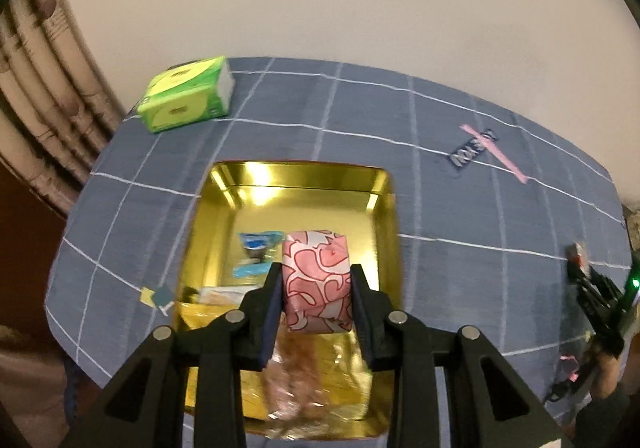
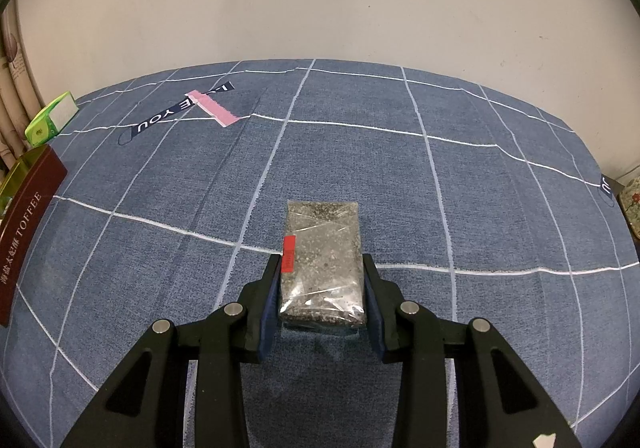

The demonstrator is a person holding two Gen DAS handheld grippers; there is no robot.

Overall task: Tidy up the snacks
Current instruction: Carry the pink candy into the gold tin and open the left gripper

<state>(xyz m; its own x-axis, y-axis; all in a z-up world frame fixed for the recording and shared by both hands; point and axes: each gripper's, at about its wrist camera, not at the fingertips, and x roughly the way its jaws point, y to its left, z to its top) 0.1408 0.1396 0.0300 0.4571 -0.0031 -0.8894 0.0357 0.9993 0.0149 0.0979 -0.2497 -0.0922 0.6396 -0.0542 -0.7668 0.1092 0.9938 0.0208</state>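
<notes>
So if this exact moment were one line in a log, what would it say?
left hand-held gripper: shut on pink-patterned snack, over gold tin | right hand-held gripper: shut on dark speckled snack bar, on blue cloth

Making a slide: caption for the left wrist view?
Left gripper holds a pink-patterned wrapped snack above a gold metal tin of snacks.
</notes>
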